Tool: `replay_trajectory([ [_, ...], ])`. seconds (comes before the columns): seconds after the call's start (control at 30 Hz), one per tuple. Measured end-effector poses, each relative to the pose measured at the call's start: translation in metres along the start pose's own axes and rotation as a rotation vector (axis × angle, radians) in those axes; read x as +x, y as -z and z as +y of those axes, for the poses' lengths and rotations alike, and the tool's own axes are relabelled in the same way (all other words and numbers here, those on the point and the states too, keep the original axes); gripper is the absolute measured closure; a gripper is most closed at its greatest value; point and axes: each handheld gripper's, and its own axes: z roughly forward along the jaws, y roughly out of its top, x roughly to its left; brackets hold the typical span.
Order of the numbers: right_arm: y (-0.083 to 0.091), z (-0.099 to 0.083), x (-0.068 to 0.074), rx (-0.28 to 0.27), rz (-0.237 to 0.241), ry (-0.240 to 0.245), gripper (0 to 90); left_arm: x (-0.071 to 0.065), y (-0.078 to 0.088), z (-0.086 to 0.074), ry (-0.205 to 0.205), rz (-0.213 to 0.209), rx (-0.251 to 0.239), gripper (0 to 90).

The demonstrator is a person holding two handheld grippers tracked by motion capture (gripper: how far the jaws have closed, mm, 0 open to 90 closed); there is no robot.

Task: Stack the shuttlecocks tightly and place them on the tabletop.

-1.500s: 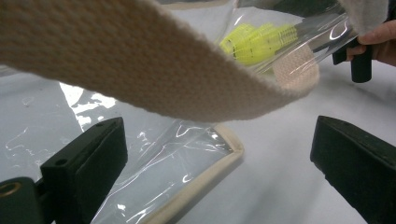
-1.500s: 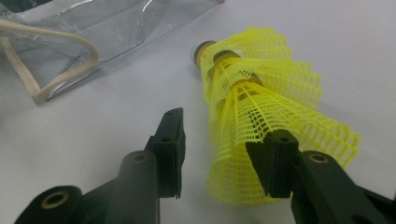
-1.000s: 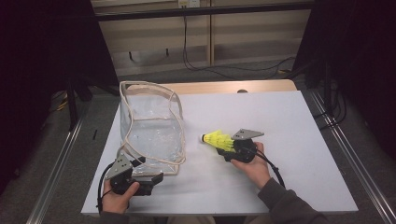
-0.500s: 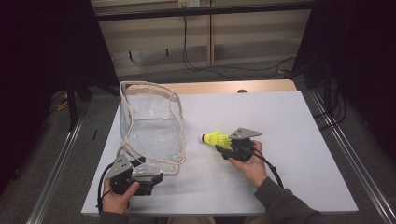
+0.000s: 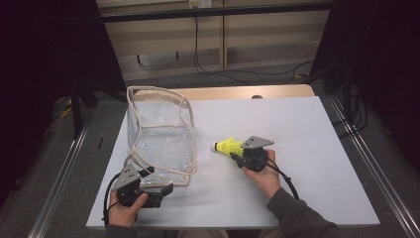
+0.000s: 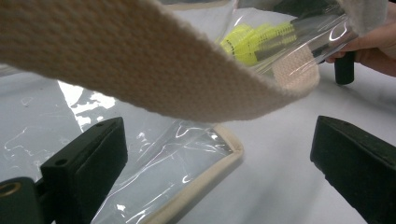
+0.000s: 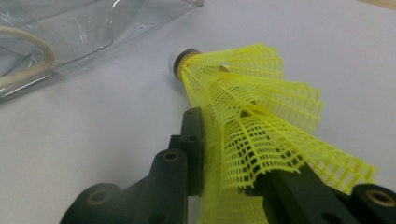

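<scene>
A yellow plastic shuttlecock (image 5: 228, 146) with a white cork tip (image 7: 181, 58) is held just above the white table, tip pointing left toward the bag. My right gripper (image 5: 238, 151) has just been closing its jaws and now pinches the mesh skirt (image 7: 261, 135) between them. A clear plastic bag (image 5: 161, 134) with beige webbing trim stands open at the left. My left gripper (image 5: 157, 181) sits at the bag's near corner, jaws wide apart. Its own view (image 6: 219, 144) has the bag's strap (image 6: 154, 70) arching overhead and the clear corner lying loose between the jaws.
The white table top (image 5: 317, 129) has free room to the right and at the front. A wooden strip (image 5: 277, 91) runs along its far edge. Metal rails (image 5: 366, 163) flank both sides. Seen through the clear plastic, the other hand (image 6: 373, 42) holds the shuttlecock (image 6: 252, 39).
</scene>
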Motion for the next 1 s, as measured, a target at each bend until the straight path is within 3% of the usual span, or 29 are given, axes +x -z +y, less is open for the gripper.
replay_trajectory([
  [0.3, 0.0017, 0.0007, -0.0038, -0.013, -0.007, 0.01, 81.5, -0.0002, 0.0, 0.0, 0.001, 0.001, -0.001, 3.8],
  [0.47, 0.0042, 0.0017, -0.0057, -0.011, -0.002, 0.038, 82.1, -0.0002, 0.0001, 0.0, 0.0, 0.001, -0.001, 3.8],
  [0.57, 0.0047, 0.001, -0.0059, -0.005, 0.014, 0.022, 80.8, -0.0001, 0.0, 0.0, 0.001, 0.001, -0.001, 3.8],
  [1.0, 0.0006, -0.0004, -0.0024, -0.029, 0.01, -0.033, 70.0, -0.0003, 0.0, -0.0001, 0.002, 0.001, -0.001, 3.8],
])
